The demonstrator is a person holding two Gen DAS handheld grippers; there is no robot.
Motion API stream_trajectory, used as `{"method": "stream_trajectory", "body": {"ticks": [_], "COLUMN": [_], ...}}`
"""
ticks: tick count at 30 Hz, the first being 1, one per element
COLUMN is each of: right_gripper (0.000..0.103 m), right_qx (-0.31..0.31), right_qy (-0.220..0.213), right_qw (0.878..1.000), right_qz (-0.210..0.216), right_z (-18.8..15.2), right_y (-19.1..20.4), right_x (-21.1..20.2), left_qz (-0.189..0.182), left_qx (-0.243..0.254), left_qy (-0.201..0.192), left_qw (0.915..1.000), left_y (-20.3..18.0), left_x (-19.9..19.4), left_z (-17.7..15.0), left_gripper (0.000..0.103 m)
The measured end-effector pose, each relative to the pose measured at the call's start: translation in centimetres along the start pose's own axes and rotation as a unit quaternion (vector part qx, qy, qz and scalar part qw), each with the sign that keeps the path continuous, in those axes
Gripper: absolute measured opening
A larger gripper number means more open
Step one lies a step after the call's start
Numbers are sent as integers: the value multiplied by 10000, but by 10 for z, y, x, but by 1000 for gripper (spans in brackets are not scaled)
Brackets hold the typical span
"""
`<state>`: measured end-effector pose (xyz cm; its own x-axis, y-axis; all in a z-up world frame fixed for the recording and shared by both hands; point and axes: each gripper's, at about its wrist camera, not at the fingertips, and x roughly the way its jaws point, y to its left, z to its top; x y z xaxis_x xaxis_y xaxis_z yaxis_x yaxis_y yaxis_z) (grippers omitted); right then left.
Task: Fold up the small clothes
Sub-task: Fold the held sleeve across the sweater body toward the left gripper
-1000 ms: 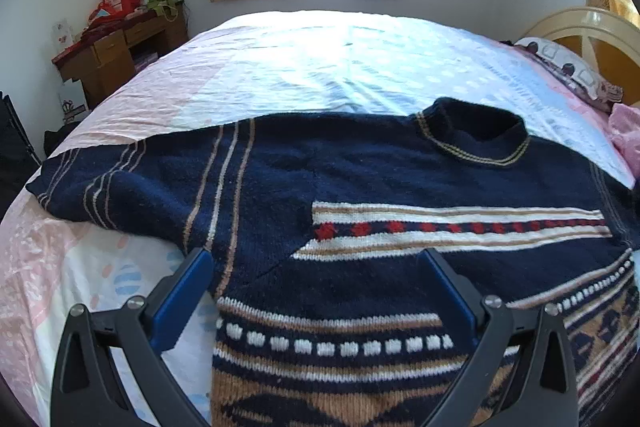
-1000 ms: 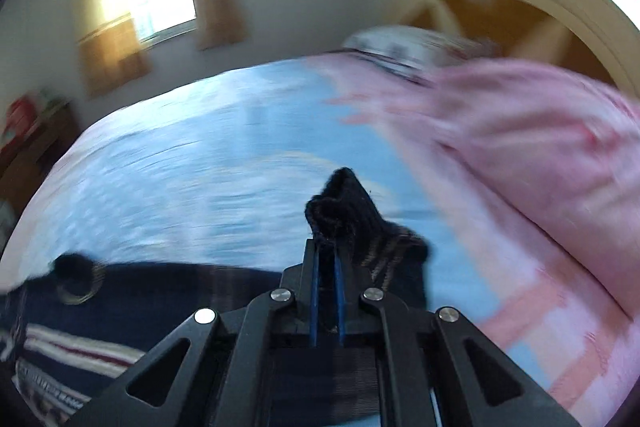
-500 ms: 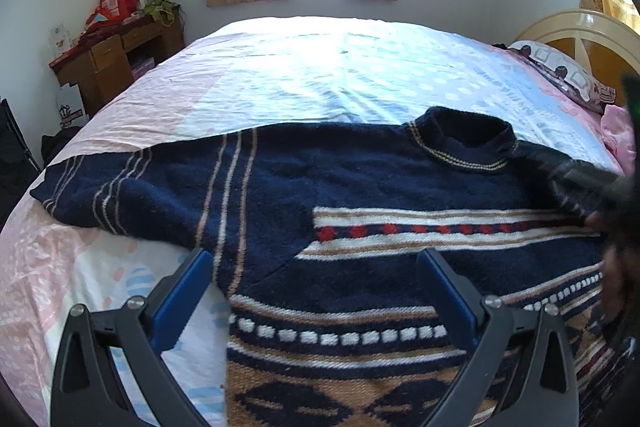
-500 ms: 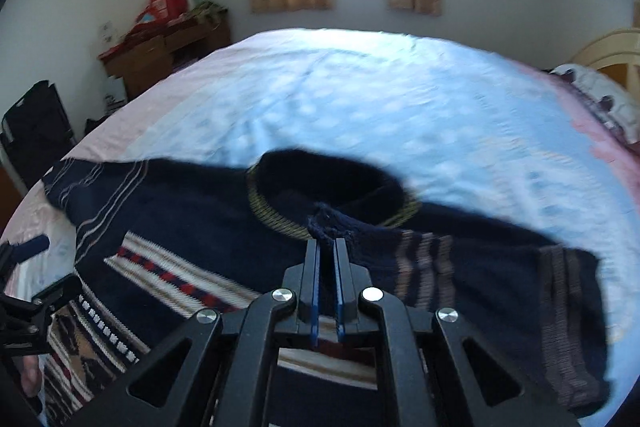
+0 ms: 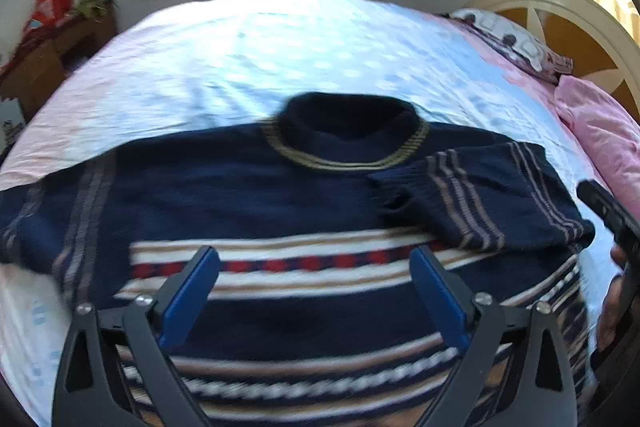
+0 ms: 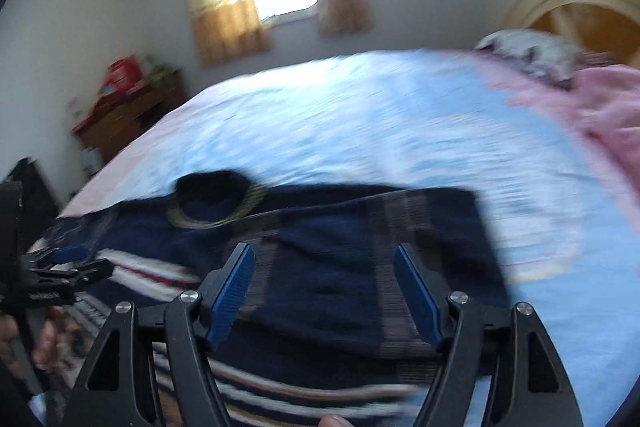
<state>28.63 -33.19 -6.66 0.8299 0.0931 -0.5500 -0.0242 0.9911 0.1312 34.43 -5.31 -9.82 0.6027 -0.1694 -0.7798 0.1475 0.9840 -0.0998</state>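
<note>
A navy knit sweater [image 5: 248, 203] with tan, white and red bands lies flat on the bed, collar [image 5: 348, 135] away from me. Its right sleeve [image 5: 492, 195] is folded inward across the chest, cuff near the collar. Its left sleeve [image 5: 48, 223] lies spread out to the left. My left gripper [image 5: 314, 291] is open and empty above the sweater's chest. My right gripper [image 6: 324, 287] is open and empty above the folded sleeve [image 6: 360, 251]. The right view is blurred.
The bed [image 5: 256, 59] has a pale blue and pink sheet. A pink quilt [image 5: 600, 131] and a pillow [image 5: 508, 39] lie by the cream headboard [image 5: 560, 11] on the right. A wooden desk [image 5: 44, 63] with clutter stands at the left wall.
My right gripper carried the right sleeve across the chest, opened and let it go, then pulled back right. My left gripper moved right toward the sweater's middle, still open.
</note>
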Motion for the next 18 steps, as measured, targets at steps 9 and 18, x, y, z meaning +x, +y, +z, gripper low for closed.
{"method": "stream_trajectory", "body": {"ticks": [9, 18], "right_gripper": [72, 72], "right_qx": [-95, 246], "right_qy": [-457, -855], "right_qw": [9983, 9944], "right_qz": [-336, -564], "right_z": [-16, -17], "right_y": [-20, -40], "right_x": [-8, -23], "left_qz": [-156, -440], "left_qx": [-41, -705], "left_qy": [673, 463], "left_qw": [9976, 9955], "left_y": [-54, -35], "left_x": [60, 55], "left_z": [24, 27], "left_gripper": [81, 12]}}
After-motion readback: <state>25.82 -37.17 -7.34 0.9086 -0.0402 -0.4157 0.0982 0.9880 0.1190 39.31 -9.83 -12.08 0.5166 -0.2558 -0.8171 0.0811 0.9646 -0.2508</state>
